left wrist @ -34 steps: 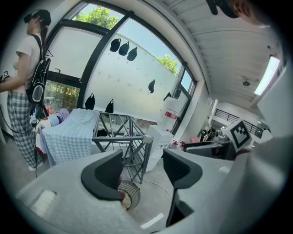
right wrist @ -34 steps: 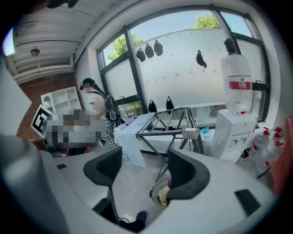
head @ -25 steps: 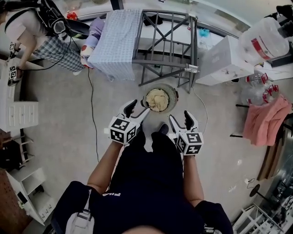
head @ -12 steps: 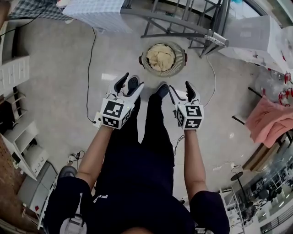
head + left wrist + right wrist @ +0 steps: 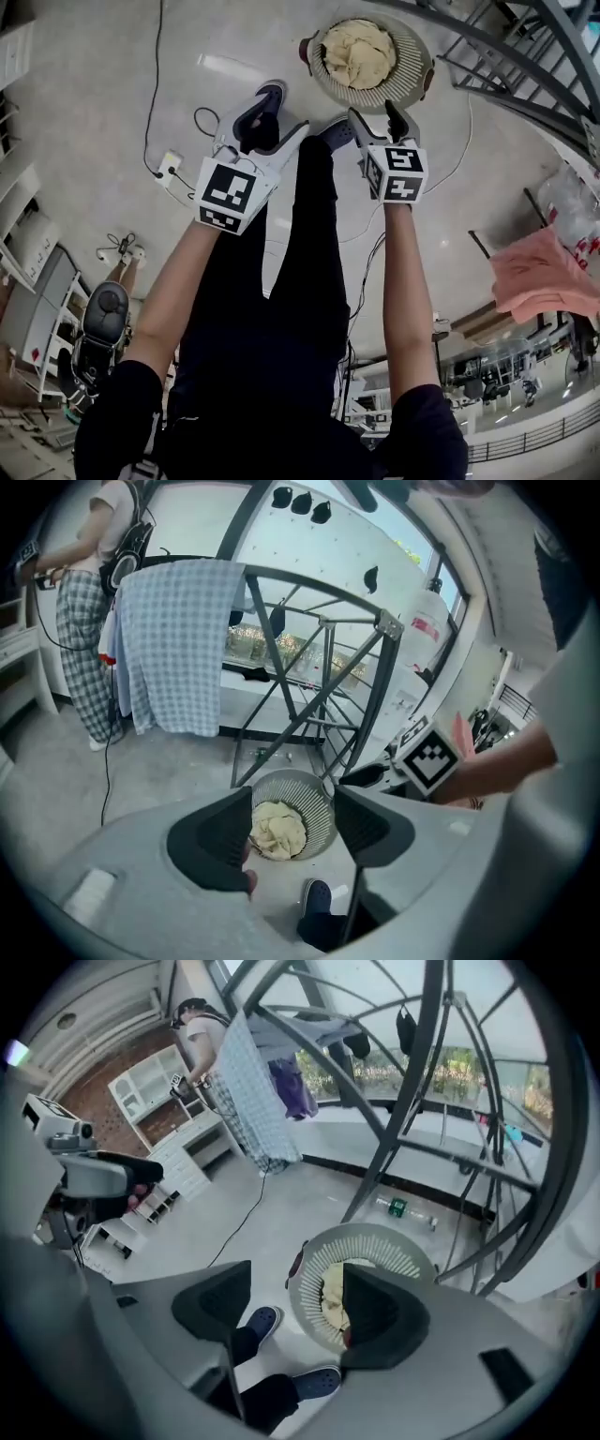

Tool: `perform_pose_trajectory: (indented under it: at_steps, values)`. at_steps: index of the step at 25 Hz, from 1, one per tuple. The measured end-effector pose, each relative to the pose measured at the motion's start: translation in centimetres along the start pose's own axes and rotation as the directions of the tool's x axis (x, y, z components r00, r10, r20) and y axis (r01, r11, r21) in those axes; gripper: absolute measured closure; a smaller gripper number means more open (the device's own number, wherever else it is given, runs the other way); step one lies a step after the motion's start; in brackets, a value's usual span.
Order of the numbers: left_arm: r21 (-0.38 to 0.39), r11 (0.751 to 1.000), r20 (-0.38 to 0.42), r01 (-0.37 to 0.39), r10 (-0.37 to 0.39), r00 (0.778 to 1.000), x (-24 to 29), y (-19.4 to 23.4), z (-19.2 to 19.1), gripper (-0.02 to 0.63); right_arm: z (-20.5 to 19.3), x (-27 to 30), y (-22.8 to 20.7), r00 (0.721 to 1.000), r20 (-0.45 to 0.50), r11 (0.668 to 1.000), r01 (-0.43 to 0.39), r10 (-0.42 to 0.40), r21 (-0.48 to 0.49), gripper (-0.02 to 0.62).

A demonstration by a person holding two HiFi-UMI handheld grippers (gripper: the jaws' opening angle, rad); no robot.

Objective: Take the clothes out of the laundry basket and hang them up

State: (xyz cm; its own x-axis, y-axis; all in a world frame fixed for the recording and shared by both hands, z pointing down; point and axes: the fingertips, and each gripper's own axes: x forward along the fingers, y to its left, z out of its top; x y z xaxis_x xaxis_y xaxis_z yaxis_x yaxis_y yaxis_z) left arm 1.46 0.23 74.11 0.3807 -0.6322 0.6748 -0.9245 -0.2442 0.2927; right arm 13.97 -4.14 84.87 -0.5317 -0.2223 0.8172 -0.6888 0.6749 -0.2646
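Observation:
A round white slatted laundry basket stands on the floor at the foot of a dark metal drying rack. A cream cloth lies crumpled inside it. My left gripper hovers open short of the basket, to its left, with nothing between its fingers. My right gripper is open and empty just short of the basket's near rim. The left gripper view shows the basket and the cloth beyond the open left gripper. In the right gripper view the basket lies past the open right gripper.
A blue checked cloth hangs on the rack. Another person stands behind it. The wearer's shoes are just short of the basket. A cable and a power strip lie at left. A pink cloth hangs at right.
Both grippers have dropped toward the floor and now sit close to the basket. The head view has tipped further down, so the basket has shifted to the frame's top.

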Motion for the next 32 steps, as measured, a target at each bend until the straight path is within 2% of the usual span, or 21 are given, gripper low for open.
perform_pose_trajectory:
  at_steps: [5,9,12,15,18,22,27,29,32]
  values:
    - [-0.055,0.998,0.01,0.005,-0.005,1.0,2.7,1.3,-4.2,0.332,-4.8,8.9,-1.2,0.991,-0.135,0.991,-0.043,0.025,-0.13,0.293]
    - [-0.052,0.999,0.026,0.008,-0.007,1.0,5.2,2.5,-6.8,0.333,-8.0,15.8,-3.3,0.98,-0.199,0.981,-0.065,0.028,-0.181,0.299]
    - [-0.01,0.999,0.037,0.037,-0.037,0.999,7.1,3.3,-8.2,0.333,-9.9,20.8,-4.7,0.971,-0.234,0.98,-0.083,0.04,-0.18,0.304]
    - [0.006,0.999,0.054,0.036,-0.036,0.998,8.6,4.5,-9.4,0.333,-12.3,25.4,-5.7,0.954,-0.295,0.961,-0.128,0.052,-0.245,0.311]
    - [0.007,0.999,0.073,0.032,-0.032,0.997,9.7,5.9,-10.3,0.332,-14.9,29.4,-6.9,0.939,-0.343,0.946,-0.137,0.03,-0.292,0.33]
    - [-0.007,1.0,0.101,0.014,-0.013,0.995,10.4,7.7,-11.5,0.331,-17.9,33.3,-8.1,0.913,-0.408,0.934,-0.146,0.001,-0.324,0.343]
    - [0.024,0.999,0.092,0.045,-0.047,0.995,11.6,8.5,-12.8,0.332,-20.1,36.6,-9.2,0.893,-0.45,0.941,-0.135,-0.021,-0.312,0.359]
    - [0.017,0.999,0.096,0.045,-0.047,0.994,11.9,9.0,-13.1,0.331,-20.9,37.6,-9.8,0.888,-0.458,0.934,-0.121,-0.05,-0.336,0.408]
    - [-0.001,0.999,0.105,0.041,-0.041,0.994,11.8,9.5,-13.0,0.331,-22.9,38.6,-10.3,0.856,-0.512,0.933,-0.123,-0.074,-0.339,0.41]
